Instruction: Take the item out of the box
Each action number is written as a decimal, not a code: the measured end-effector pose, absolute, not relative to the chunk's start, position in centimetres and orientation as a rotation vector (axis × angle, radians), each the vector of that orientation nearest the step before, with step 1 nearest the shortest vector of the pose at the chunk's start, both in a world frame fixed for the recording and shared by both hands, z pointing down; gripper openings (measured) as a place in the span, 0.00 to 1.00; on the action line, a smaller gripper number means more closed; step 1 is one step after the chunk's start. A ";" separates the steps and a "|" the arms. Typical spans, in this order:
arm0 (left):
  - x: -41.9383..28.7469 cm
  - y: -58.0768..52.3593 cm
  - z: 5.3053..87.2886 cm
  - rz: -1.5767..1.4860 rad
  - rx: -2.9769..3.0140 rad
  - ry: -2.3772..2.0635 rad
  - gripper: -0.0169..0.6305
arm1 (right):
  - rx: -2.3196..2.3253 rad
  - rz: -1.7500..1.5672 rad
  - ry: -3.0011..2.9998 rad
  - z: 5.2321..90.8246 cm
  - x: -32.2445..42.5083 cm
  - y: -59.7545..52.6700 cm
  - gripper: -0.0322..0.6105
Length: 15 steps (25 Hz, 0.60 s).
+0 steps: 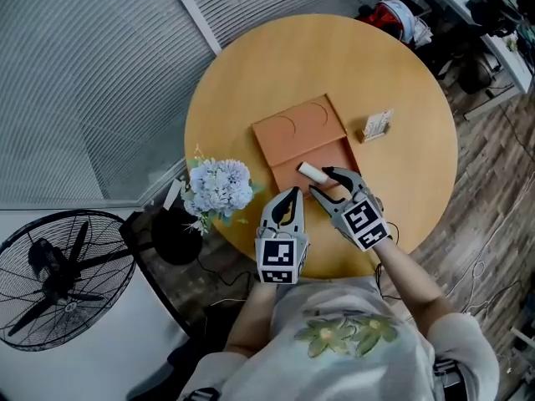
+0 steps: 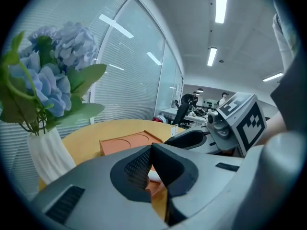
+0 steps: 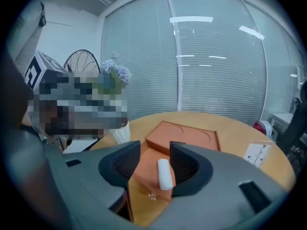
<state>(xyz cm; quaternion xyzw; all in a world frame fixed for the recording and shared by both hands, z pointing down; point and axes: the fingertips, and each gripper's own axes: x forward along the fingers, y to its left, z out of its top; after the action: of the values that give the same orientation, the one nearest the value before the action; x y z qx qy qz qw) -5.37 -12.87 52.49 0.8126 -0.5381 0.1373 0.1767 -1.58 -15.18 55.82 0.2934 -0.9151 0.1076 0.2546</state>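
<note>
A flat orange box [image 1: 299, 129] lies open in the middle of the round wooden table [image 1: 242, 82]. A small white cylinder [image 1: 312, 171] rests on the box's near half. My right gripper [image 1: 323, 182] stands open around the cylinder's near end. In the right gripper view the cylinder [image 3: 164, 173] lies on the orange box [image 3: 182, 135] close against the right jaw, with a gap to the left jaw. My left gripper [image 1: 292, 194] hangs just left of the box at the table's near edge, jaws shut and empty. In the left gripper view the left gripper [image 2: 151, 150] has its jaws meeting in front of the box [image 2: 127, 143].
A white vase of blue flowers [image 1: 219, 186] stands at the table's left edge, close to the left gripper. A small printed card [image 1: 377, 125] stands right of the box. A floor fan [image 1: 54, 274] sits off the table at lower left. Blinds line the far side.
</note>
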 end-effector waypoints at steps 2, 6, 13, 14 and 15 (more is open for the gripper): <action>-5.5 -13.1 52.9 0.388 2.295 -1.522 0.03 | 0.774 0.302 -2.469 56.8 -1.9 -15.4 0.35; -6.1 -13.7 53.8 0.396 2.276 -1.533 0.03 | 0.736 0.316 -2.439 58.3 -2.4 -16.2 0.37; -6.2 -14.6 54.5 0.404 2.271 -1.524 0.03 | 0.667 0.307 -2.359 61.3 -2.5 -17.1 0.37; -6.1 -14.7 54.6 0.405 2.270 -1.520 0.03 | 0.656 0.306 -2.346 61.8 -2.5 -17.1 0.37; -6.1 -14.7 54.8 0.406 2.268 -1.516 0.03 | 0.646 0.305 -2.333 62.2 -2.5 -17.2 0.37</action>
<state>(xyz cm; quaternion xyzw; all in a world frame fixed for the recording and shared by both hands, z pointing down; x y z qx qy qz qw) -6.13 -14.71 54.76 0.8074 -0.5395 0.1446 0.1904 -2.54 -17.22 62.20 0.2486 -0.8980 0.1175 0.3436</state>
